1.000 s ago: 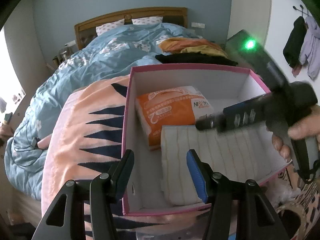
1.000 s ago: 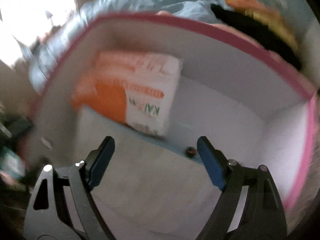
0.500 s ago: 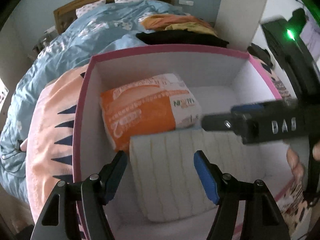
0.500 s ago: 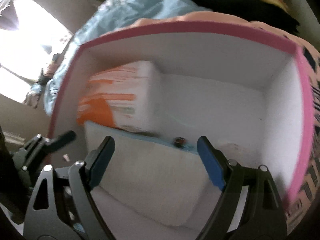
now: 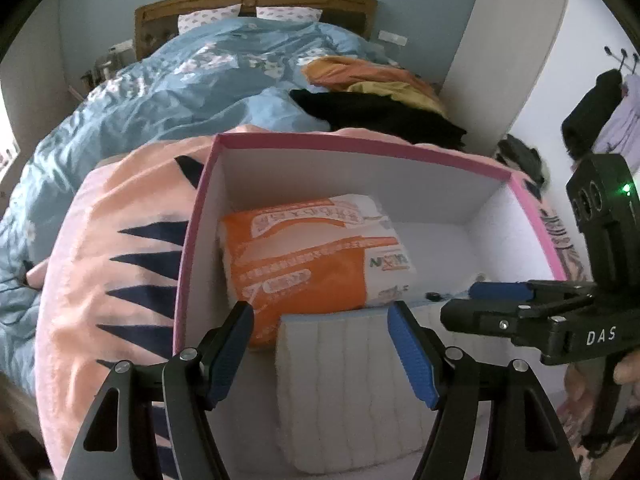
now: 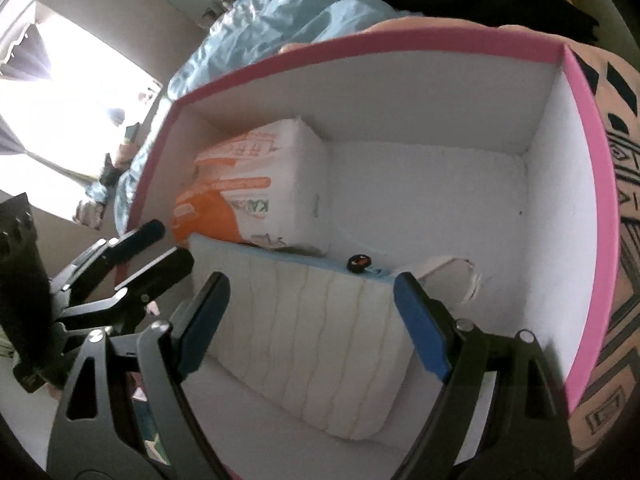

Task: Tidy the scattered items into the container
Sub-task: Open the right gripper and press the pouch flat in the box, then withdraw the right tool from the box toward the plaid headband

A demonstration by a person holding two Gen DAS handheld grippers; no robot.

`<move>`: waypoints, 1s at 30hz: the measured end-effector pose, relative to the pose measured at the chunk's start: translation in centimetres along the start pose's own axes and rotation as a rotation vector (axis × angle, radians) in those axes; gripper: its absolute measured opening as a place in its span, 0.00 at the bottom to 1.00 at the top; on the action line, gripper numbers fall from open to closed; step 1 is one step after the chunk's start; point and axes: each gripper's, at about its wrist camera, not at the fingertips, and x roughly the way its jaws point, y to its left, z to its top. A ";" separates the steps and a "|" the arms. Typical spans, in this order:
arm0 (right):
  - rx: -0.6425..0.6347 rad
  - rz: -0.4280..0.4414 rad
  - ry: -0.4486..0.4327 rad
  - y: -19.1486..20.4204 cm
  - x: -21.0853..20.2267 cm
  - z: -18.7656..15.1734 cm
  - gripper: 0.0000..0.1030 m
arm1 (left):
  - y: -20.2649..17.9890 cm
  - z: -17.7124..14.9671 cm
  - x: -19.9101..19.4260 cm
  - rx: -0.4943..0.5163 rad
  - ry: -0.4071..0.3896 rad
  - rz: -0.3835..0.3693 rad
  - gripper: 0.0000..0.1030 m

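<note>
My left gripper [image 5: 320, 344] hangs wide open with nothing between its fingers, low over the near end of the box [image 5: 200, 216]. My right gripper [image 6: 310, 322] is just as wide open and empty, and from the left camera it shows side-on at the box's right edge.

I count two packs in the box. The nearer one is a white pack [image 5: 344, 392] with ribbed seams, lying flat against the near wall. Behind it, touching its far edge, lies an orange and white pack [image 5: 316, 256], pushed toward the left wall. One small dark round thing [image 6: 359, 263] sits on the white pack's far edge; I cannot make out what it is. The right half of the floor is bare.

Compared with half a second ago, my left camera has pulled back and risen, so the bed's headboard [image 5: 256, 0] is in view again, and my right gripper has slid further right.

The box rests on a pink blanket [image 5: 116, 248]. Beyond it lie one blue quilt [image 5: 180, 88], then a pile of black, yellow and orange clothes [image 5: 372, 96]. My own fingers cut off the white pack's near corners.
</note>
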 end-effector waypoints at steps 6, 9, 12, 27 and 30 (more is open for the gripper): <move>-0.016 0.012 0.009 0.6 -0.7 -1.0 0.83 | -1.4 0.4 0.8 0.038 0.038 -0.024 0.70; -0.028 0.020 0.013 0.7 -0.7 -1.5 0.83 | -1.5 0.7 1.2 0.035 0.035 -0.001 0.70; -0.046 0.012 0.019 1.1 -0.9 -2.5 0.83 | -0.5 1.3 0.9 -0.021 0.025 -0.016 0.67; -0.272 0.074 -0.180 3.5 -7.3 -8.2 0.83 | -3.6 -4.9 -6.0 0.132 -0.158 0.118 0.71; -0.310 0.069 -0.212 4.0 -8.3 -9.5 0.83 | -4.0 -6.1 -7.1 0.139 -0.172 0.133 0.71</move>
